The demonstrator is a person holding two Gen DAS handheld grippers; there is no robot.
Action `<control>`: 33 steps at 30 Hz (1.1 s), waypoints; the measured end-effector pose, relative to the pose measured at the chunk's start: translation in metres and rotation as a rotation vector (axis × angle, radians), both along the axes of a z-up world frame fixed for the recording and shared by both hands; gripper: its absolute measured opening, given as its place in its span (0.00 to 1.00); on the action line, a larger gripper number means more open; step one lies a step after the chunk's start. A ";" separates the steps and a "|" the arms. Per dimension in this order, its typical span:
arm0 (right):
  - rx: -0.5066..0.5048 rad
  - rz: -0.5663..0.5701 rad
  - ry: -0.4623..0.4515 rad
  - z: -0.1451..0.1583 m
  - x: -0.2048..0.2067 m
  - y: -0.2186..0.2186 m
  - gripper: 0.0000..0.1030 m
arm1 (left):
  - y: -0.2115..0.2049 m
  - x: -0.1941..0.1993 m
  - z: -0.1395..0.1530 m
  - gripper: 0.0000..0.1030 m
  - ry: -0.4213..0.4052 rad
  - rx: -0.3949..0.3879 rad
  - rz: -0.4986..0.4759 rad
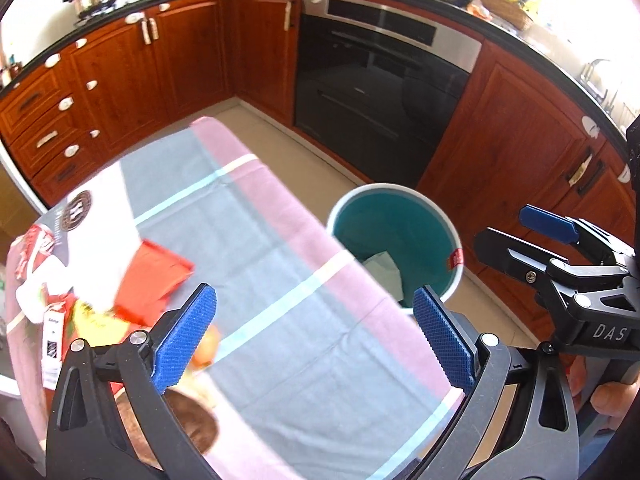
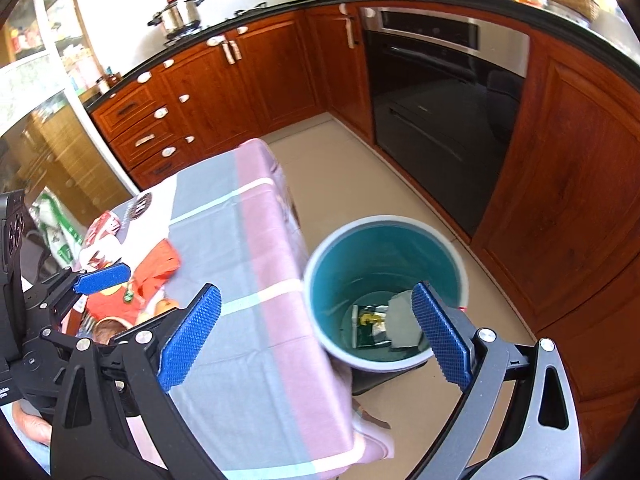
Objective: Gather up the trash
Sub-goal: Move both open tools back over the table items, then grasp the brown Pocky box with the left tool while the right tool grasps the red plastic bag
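Left wrist view: left gripper [image 1: 316, 340] spread wide over the table, nothing between its blue pads [image 1: 186, 336]. Below it the tablecloth [image 1: 256, 240], grey and pink with pale stripes, mostly bare. Trash heaped at the table's left end: red packaging [image 1: 154, 280], white paper with a round dark logo [image 1: 96, 216], a red-and-white wrapper [image 1: 36, 252], a white tag [image 1: 52, 348]; pile is blurred. Brown bowl [image 1: 192, 424] at the near left edge, half hidden behind the left finger, something pale orange just above it, too blurred to name. Bin [image 1: 456, 276], white outside and teal inside, stands on the floor just beside the table's right edge, a pale crumpled paper [image 1: 384, 270] in it. Right gripper [image 1: 516, 236] shows at the right of frame, also open, empty. Oven [image 1: 380, 92] and wooden cabinets [image 1: 160, 68] behind. Right wrist view: right gripper [image 2: 316, 336] wide open, holds nothing, sits above the gap between table edge and bin [image 2: 320, 280]. Bin bottom holds a dark green packet [image 2: 370, 330] and a grey paper [image 2: 400, 320], touching. Left gripper [image 2: 102, 274] at far left over the trash pile, red packaging [image 2: 160, 264] under it. A hand [image 2: 30, 426] grips its handle at bottom left. Pots [image 2: 180, 16] on the counter behind.
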State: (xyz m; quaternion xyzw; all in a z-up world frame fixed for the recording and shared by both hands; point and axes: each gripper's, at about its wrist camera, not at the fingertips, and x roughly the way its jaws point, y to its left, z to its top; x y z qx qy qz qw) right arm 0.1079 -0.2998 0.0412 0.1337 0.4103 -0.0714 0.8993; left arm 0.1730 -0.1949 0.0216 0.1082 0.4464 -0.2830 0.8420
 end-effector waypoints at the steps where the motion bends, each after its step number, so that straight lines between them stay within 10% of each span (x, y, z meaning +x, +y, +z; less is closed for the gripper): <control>1: -0.002 0.014 -0.001 0.002 0.001 0.009 0.90 | 0.010 -0.001 0.004 0.96 -0.006 0.002 0.013; 18: -0.019 0.245 0.008 0.022 0.026 0.164 0.92 | 0.221 -0.016 0.010 0.96 -0.102 0.005 0.255; 33: -0.020 0.383 0.147 -0.028 0.078 0.241 0.92 | 0.294 0.018 -0.037 0.96 -0.010 0.073 0.352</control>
